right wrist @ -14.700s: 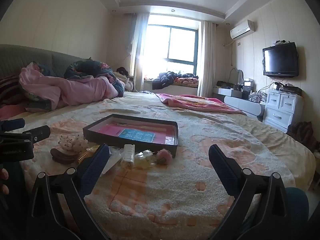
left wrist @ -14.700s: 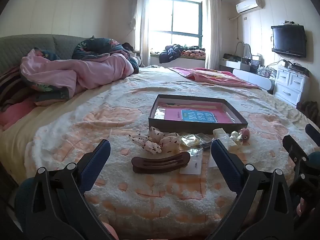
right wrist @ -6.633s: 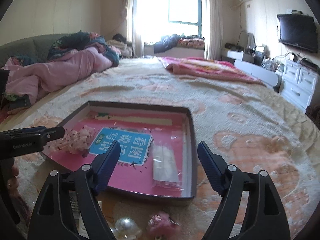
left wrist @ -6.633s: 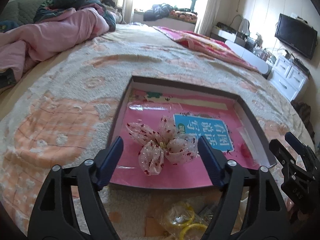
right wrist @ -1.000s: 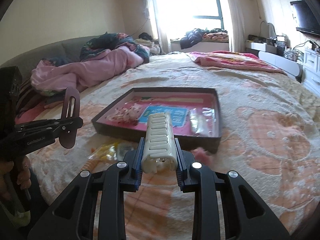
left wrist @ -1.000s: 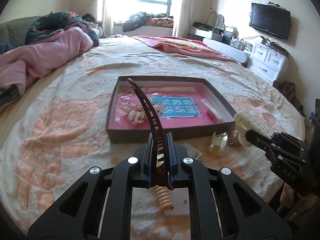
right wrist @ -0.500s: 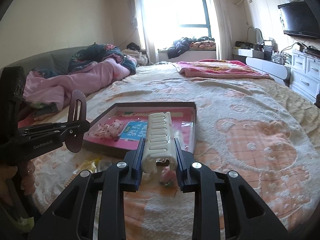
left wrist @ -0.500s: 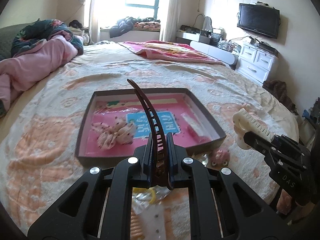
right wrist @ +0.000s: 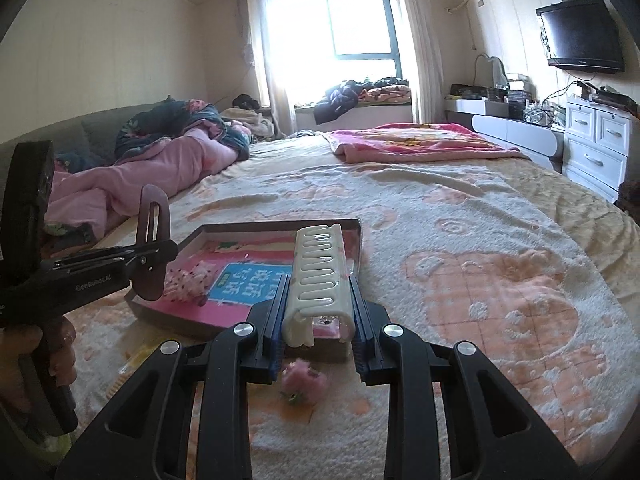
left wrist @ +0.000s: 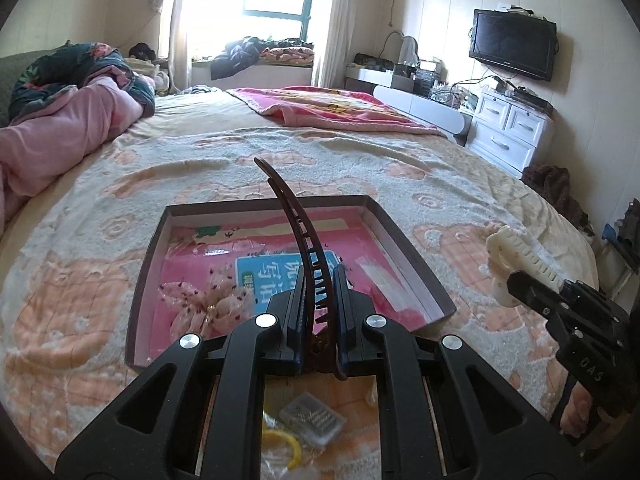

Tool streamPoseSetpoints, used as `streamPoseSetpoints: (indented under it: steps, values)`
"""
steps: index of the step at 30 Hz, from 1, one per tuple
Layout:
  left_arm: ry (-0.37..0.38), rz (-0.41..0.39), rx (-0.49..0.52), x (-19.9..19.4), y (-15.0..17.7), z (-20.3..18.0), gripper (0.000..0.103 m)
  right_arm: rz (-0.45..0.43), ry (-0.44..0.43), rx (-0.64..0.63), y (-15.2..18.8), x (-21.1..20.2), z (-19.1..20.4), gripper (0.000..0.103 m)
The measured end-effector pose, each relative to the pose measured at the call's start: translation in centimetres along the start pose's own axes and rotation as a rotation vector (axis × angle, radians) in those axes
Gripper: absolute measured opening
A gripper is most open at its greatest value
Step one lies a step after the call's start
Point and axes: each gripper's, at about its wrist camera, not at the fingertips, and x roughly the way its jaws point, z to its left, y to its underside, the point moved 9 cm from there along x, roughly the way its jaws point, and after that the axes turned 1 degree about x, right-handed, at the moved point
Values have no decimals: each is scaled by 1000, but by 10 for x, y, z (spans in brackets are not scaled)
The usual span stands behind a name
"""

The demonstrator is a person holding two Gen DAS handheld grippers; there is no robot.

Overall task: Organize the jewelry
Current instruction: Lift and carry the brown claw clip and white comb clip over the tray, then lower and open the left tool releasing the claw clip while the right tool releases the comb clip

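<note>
Left gripper [left wrist: 316, 312]: I clamp the brown banana clip [left wrist: 298, 240] upright, over the box [left wrist: 146, 280].
Right gripper [right wrist: 316, 320]: I pinch the cream claw clip [right wrist: 318, 276], box ahead.

Both wrist cameras looked forward and slightly down along their grippers from close above the bed [left wrist: 400, 168], sharing the shallow box [left wrist: 412, 264] and window [right wrist: 360, 24].

"GenRobot.AI" is showing on the left gripper [right wrist: 150, 258], "OAS" on the right gripper [left wrist: 505, 280]. The blue card [left wrist: 272, 276] in the box is showing Chinese characters, too blurry to read.
</note>
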Motion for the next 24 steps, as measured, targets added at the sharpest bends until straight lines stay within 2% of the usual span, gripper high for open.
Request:
streamPoseSetpoints:
  steps: [11,24]
  values:
    - [1,13,-10,29,-10,8,6,9,16,-11,-13,25,-8,26]
    - [-4,103,-48,61,12,26,6,32,15,-52,-22,68,-3,26]
